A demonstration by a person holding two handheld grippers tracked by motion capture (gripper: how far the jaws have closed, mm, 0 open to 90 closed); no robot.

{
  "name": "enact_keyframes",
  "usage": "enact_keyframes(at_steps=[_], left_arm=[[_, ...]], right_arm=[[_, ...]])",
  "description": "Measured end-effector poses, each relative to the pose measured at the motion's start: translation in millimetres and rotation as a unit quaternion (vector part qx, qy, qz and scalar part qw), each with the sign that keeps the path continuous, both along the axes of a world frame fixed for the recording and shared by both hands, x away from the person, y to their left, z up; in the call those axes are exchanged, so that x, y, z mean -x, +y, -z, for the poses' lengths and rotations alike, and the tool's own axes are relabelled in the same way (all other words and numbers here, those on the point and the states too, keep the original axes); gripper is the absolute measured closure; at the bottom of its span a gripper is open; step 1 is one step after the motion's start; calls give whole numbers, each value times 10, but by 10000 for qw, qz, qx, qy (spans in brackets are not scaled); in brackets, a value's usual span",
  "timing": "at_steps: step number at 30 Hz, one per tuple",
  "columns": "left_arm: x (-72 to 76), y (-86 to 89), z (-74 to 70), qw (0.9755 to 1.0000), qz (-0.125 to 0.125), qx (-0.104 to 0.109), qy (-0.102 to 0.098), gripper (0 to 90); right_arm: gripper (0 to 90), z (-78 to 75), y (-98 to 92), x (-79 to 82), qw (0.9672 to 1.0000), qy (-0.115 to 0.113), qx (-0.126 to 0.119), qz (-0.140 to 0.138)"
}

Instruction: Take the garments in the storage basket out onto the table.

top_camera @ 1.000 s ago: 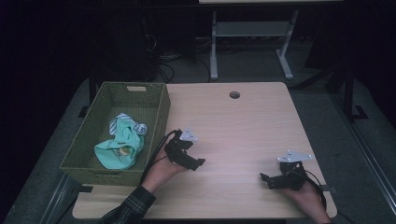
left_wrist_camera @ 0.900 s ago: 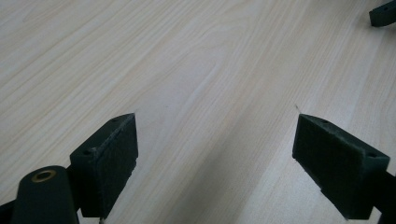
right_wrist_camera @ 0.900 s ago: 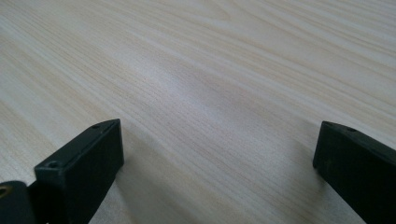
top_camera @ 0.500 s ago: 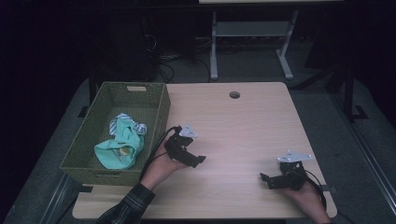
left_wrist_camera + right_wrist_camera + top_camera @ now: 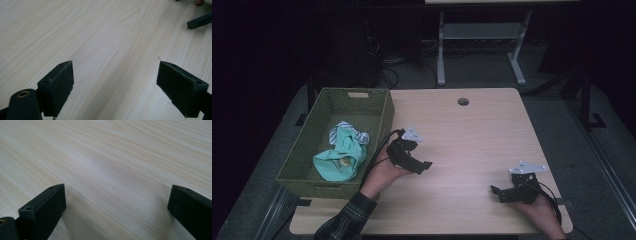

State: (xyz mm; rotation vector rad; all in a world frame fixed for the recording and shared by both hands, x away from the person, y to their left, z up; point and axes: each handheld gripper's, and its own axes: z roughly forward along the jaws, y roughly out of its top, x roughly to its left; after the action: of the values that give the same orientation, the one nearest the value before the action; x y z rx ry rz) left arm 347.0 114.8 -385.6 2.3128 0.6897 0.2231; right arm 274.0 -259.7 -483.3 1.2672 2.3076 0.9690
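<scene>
Both grippers hover low over a pale wooden table (image 5: 472, 135). My left gripper (image 5: 421, 161) is held at the table's left-middle, beside the basket, jaws pointing right. In the left gripper view my left gripper (image 5: 115, 68) is open, with bare wood between its pads. My right gripper (image 5: 499, 192) is near the front right edge, jaws pointing left. In the right gripper view my right gripper (image 5: 116, 191) is also open and holds nothing. One jaw tip of the right gripper (image 5: 200, 21) shows far off in the left gripper view.
A green woven basket (image 5: 382, 120) stands on the table's left side and holds a crumpled mint-green cloth (image 5: 339, 157) with a striped piece. A round cable hole (image 5: 463, 101) lies near the far edge. Desk legs and cables stand on the dark floor beyond.
My left gripper has drifted slightly away from the front edge, toward the far side. The right gripper has stayed in place. Both remain open.
</scene>
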Motion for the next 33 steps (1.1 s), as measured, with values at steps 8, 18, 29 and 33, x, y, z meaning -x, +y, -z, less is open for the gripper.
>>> enact_keyframes(at_steps=[8, 18, 29, 33], left_arm=[[-47, 71, -90, 9999, -54, 87, -28, 136], [-136, 207, -207, 9999, -1, 116, -58, 138], [-178, 460, -374, 9996, -157, 189, -170, 140], [-187, 554, -411, 9993, -228, 211, -184, 140]], right_arm=[[12, -1, -4, 0, 10000, 7, -12, -5], [13, -4, -29, -7, 9998, 44, -145, 94], [12, -2, -6, -4, 10000, 1, 13, 76], [12, -2, -5, -3, 10000, 3, 5, 84]])
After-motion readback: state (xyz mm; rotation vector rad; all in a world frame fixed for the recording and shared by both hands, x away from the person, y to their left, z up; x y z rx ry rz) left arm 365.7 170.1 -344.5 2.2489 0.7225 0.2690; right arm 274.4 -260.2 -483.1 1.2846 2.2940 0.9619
